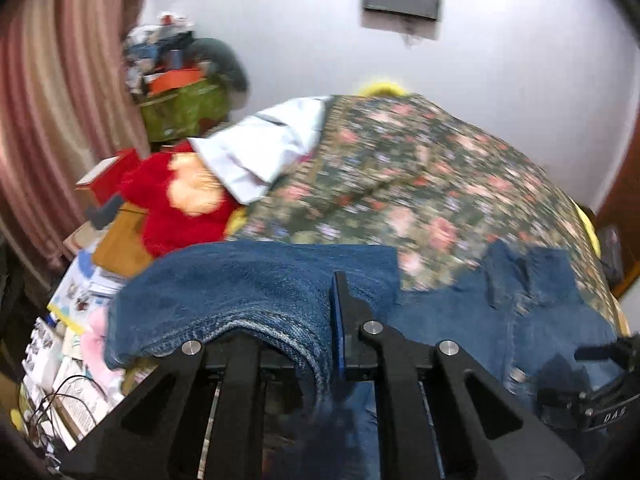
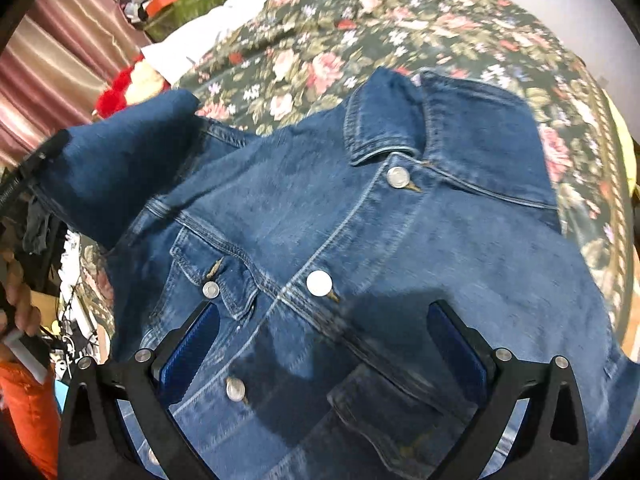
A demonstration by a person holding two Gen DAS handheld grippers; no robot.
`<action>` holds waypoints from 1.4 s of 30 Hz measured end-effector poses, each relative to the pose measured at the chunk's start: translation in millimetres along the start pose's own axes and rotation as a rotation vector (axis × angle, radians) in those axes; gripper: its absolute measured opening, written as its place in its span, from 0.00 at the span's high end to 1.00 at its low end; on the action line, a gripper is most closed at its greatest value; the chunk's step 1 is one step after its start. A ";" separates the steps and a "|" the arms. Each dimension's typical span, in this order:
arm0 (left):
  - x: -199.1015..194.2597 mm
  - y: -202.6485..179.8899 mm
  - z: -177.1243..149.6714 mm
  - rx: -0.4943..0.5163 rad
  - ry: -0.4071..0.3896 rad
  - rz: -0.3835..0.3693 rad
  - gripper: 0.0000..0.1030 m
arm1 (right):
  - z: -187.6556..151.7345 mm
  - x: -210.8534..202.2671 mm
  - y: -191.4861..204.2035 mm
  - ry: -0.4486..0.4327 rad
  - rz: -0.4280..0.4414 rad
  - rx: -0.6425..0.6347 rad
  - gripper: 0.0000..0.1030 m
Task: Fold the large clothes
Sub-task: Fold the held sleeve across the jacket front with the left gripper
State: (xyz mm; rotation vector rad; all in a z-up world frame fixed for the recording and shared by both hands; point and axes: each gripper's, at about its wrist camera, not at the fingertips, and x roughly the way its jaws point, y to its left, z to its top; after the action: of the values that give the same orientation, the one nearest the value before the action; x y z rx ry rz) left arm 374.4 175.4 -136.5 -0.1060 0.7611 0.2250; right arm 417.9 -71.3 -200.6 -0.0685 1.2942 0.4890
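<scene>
A blue denim jacket (image 2: 360, 220) lies front up and buttoned on the floral bedspread (image 2: 320, 20). My left gripper (image 1: 326, 312) is shut on its sleeve (image 1: 240, 292), and the denim drapes over the jaws and hides the left finger. In the right wrist view that sleeve (image 2: 120, 160) is lifted off the bed at the left, with the left gripper's tip (image 2: 32, 164) at its end. My right gripper (image 2: 324, 312) hangs open over the jacket's chest, one finger above each pocket, holding nothing.
A white cloth (image 1: 260, 148) and a red plush toy (image 1: 172, 200) lie at the bed's far left. A pile of boxes (image 1: 184, 108) and pink curtains (image 1: 48, 100) stand beyond. Papers and cables (image 1: 68, 360) crowd the left side. A person's hand (image 2: 16, 292) shows at the left edge.
</scene>
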 end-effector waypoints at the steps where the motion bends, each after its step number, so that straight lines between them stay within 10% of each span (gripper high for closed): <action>1: 1.5 -12.0 -4.2 0.024 0.015 -0.018 0.90 | -2.4 -4.2 -2.1 -0.008 0.004 0.005 0.00; 14: 71.6 -75.9 -110.4 0.154 0.400 -0.116 0.82 | -46.6 -17.1 -16.1 0.007 0.018 0.013 0.00; 18: 52.1 -40.7 -108.5 0.053 0.382 -0.176 0.52 | -47.9 -15.2 -12.4 0.013 0.018 0.002 0.00; 25: -0.2 44.8 -87.7 -0.152 0.238 -0.210 0.41 | -39.4 -6.7 7.6 0.019 0.034 -0.009 0.00; 39: 54.4 198.6 -91.2 -0.648 0.246 -0.236 0.41 | -28.0 17.9 29.8 0.065 0.035 -0.035 0.00; 42: 65.5 202.7 -80.1 -0.635 0.222 -0.176 0.58 | -26.5 17.5 24.9 0.067 0.035 -0.017 0.00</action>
State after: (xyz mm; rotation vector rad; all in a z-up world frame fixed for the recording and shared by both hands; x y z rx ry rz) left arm 318.0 368.8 -242.5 -0.8072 0.8729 0.2834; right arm 387.6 -52.0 -219.1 -0.0769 1.3589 0.5313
